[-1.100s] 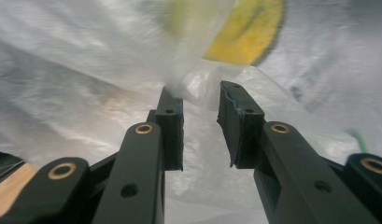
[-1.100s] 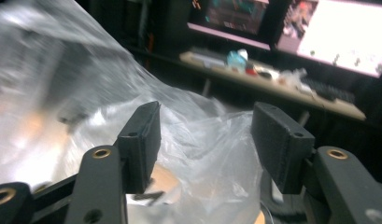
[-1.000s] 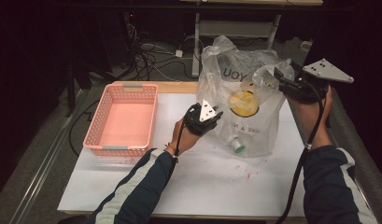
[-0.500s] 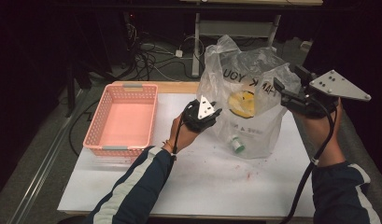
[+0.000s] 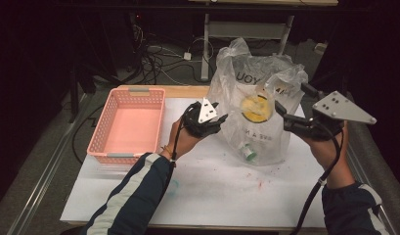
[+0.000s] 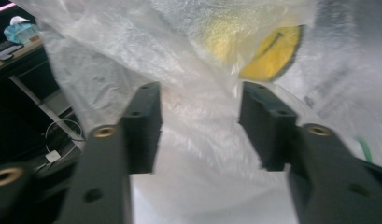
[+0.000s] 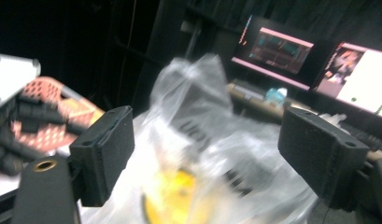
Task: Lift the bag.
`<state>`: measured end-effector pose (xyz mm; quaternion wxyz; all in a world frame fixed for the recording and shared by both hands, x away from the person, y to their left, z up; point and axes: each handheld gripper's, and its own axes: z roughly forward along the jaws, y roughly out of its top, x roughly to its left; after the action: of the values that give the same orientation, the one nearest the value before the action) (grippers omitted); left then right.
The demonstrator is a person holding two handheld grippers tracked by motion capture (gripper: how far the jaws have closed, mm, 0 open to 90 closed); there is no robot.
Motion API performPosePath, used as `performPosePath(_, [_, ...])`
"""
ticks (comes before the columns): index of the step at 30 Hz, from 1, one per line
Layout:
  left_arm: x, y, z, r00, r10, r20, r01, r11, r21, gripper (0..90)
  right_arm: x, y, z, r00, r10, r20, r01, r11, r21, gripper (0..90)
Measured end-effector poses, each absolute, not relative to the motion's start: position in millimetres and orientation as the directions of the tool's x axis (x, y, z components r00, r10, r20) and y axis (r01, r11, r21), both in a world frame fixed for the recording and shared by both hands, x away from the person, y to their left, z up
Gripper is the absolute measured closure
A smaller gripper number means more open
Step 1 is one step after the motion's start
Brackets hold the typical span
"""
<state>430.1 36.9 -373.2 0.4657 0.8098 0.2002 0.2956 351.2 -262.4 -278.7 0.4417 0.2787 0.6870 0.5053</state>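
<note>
A clear plastic bag [image 5: 266, 83] with dark lettering stands on the white table [image 5: 212, 191]. Inside it are a round yellow thing [image 5: 256, 108] and a small green-capped thing [image 5: 247, 151]. My left gripper [image 5: 221, 119] is at the bag's left side. Its jaws have just been opening, and the bag's film [image 6: 198, 93] hangs loosely between the pads [image 6: 144, 126] without being pinched. My right gripper [image 5: 291, 105] is at the bag's right side, jaws just opened wide. In the right gripper view the bag [image 7: 202, 140] sits beyond the open right gripper [image 7: 207, 154], untouched by its fingers [image 7: 104, 154].
An empty pink basket [image 5: 129, 93] stands at the table's left, beside my left hand. A wooden strip runs along the table's far edge. Cables and table legs lie on the dark floor behind. Lit monitors [image 7: 282, 51] glow in the background.
My right gripper has drawn back from the bag's upper right corner, moving right and toward me, jaws wider. My left gripper has lifted a little along the bag's left side and opened.
</note>
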Motion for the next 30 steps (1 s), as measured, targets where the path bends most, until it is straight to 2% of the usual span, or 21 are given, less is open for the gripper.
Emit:
performPosePath(2, [422.0,48.0,-370.2,0.735,0.599,0.318,0.03,-0.498,0.867,35.5,347.9,-260.0,-289.2,-0.461,0.823,-0.33,-0.052,0.346,0.937,17.9])
performPosePath(4, [413.6,60.5,-369.9,0.736,0.594,0.324,0.018,-0.496,0.868,33.7,345.0,-259.0,-299.8,-0.48,0.817,-0.319,-0.04,0.343,0.939,17.9])
performPosePath(6, [404.6,71.3,-370.9,0.729,0.593,0.342,0.009,-0.508,0.861,26.4,343.3,-258.2,-309.9,-0.506,0.805,-0.311,-0.02,0.349,0.937,17.8])
performPosePath(9, [389.0,87.2,-371.5,0.717,0.586,0.378,-0.011,-0.532,0.847,22.3,340.8,-258.4,-324.6,-0.53,0.79,-0.306,0.005,0.365,0.931,17.6])
performPosePath(19, [346.9,139.5,-381.5,0.701,0.599,0.388,-0.016,-0.53,0.848,18.8,332.0,-266.0,-362.7,-0.569,0.774,-0.279,0.061,0.378,0.924,16.9])
performPosePath(24, [333.0,151.3,-392.2,0.698,0.588,0.409,-0.038,-0.54,0.841,17.2,326.3,-266.2,-374.7,-0.574,0.765,-0.293,0.042,0.384,0.922,19.3])
performPosePath(30, [323.0,161.3,-399.8,0.692,0.593,0.413,-0.035,-0.543,0.839,17.2,321.1,-267.0,-386.8,-0.601,0.746,-0.289,0.054,0.398,0.916,17.7])
